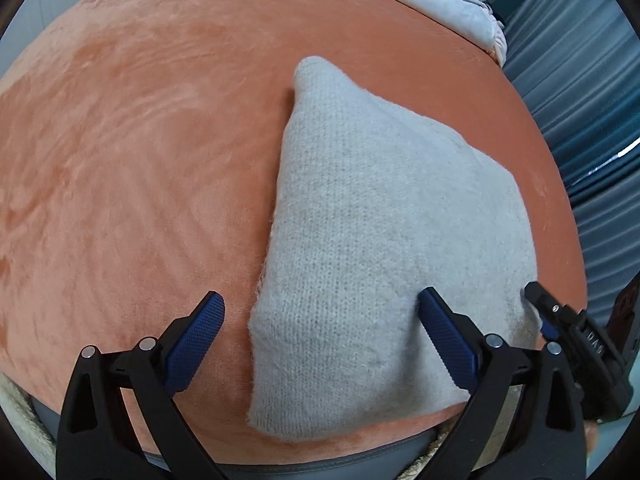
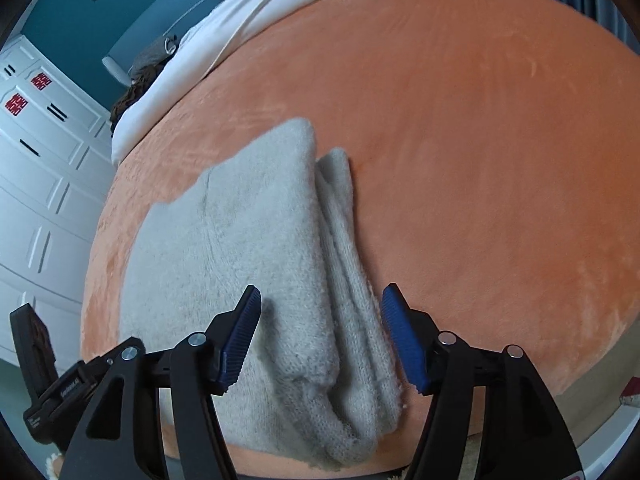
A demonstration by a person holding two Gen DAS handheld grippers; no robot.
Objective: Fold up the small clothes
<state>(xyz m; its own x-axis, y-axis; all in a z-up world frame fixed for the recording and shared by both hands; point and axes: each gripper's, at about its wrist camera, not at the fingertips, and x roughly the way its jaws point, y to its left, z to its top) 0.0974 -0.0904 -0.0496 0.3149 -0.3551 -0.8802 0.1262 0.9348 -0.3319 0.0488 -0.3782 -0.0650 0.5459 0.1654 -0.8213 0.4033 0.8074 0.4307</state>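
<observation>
Grey knit (image 1: 384,248) lying folded in layers at near edge of orange bed (image 1: 140,140), left gripper (image 1: 320,316) and right gripper (image 2: 320,312) both released above it; folding apparently near complete.

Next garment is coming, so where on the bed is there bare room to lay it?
Bare orange blanket lies left of the grey sweater, and more on its right toward the curtain. The near edge is crowded: both grippers' fingers straddle the sweater there. White bedding borders the far side.
</observation>
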